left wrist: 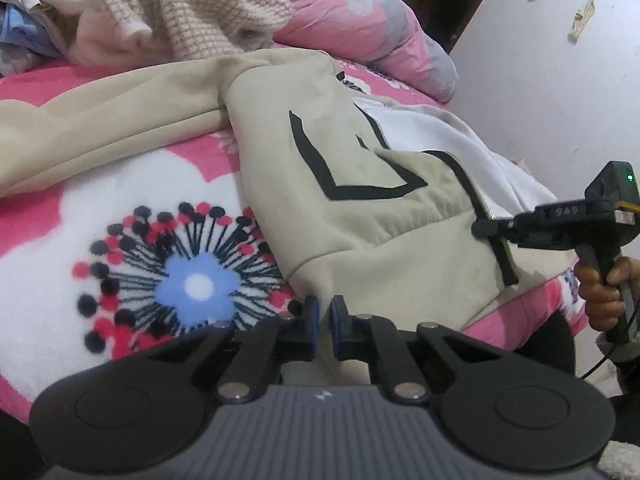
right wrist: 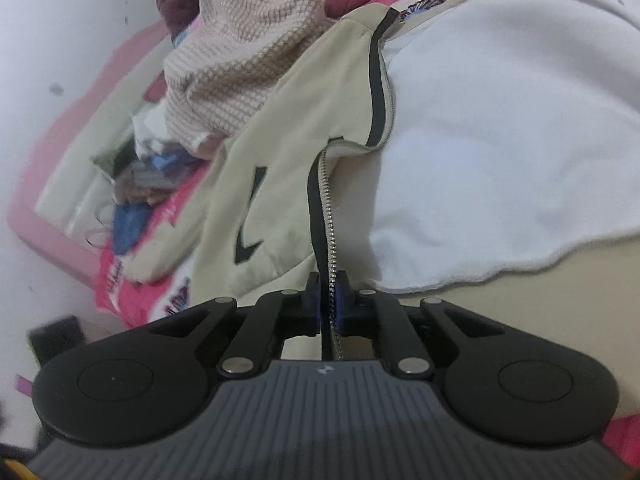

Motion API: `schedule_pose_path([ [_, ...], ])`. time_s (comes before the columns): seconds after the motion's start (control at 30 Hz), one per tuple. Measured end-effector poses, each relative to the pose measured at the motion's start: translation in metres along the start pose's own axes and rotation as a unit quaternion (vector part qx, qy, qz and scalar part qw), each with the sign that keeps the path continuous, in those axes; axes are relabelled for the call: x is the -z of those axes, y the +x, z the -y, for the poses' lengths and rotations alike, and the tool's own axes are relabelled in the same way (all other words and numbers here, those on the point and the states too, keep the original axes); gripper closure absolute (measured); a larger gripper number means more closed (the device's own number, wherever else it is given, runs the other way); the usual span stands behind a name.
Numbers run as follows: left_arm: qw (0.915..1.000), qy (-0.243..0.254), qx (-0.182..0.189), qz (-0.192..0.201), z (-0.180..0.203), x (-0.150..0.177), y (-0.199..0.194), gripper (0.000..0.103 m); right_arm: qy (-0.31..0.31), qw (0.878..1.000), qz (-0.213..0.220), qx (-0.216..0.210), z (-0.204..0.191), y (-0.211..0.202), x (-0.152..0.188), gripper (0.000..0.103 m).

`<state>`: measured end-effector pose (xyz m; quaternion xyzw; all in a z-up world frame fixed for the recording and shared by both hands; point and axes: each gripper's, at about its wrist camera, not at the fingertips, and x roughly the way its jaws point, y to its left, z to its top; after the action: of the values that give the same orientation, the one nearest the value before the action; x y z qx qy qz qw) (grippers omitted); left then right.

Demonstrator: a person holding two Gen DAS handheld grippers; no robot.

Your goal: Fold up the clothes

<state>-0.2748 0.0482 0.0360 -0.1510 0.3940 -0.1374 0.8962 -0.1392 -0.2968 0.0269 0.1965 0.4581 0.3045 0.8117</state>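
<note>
In the left wrist view, the left tool (left wrist: pixel 324 312) sits at the bottom centre, its two blue-padded fingers drawn almost together with only a thin gap and nothing between them; it hovers just off the lower hem of the beige zip jacket (left wrist: pixel 360 208). The jacket lies spread on the bed's pink flowered blanket (left wrist: pixel 120 220), filling the middle of the frame, with its white lining (left wrist: pixel 440 136) showing where the front is open and a black angular mark on the front panel. At the right edge, a hand (left wrist: pixel 604 292) holds the right tool (left wrist: pixel 490 226), which pinches the jacket's black zipper edge. A checked knit garment (left wrist: pixel 208 12) is heaped at the upper left, with a pink quilt (left wrist: pixel 360 20) at the upper centre.

In the right wrist view, the right tool (right wrist: pixel 329 300) at the bottom centre is clenched on the zipper strip (right wrist: pixel 324 200), whose metal teeth run up from between the pads. The white lining (right wrist: pixel 500 140) fills the right half, and the knit garment (right wrist: pixel 248 60) lies at the upper left.
</note>
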Motion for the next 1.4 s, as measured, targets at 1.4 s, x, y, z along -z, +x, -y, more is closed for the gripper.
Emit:
schedule_pose_path([
  [1.4, 0.9854, 0.075, 0.151, 0.022, -0.020, -0.026, 0.047, 0.087, -0.047, 0.994, 0.042, 0.094, 0.038, 0.125, -0.254, 0.064],
])
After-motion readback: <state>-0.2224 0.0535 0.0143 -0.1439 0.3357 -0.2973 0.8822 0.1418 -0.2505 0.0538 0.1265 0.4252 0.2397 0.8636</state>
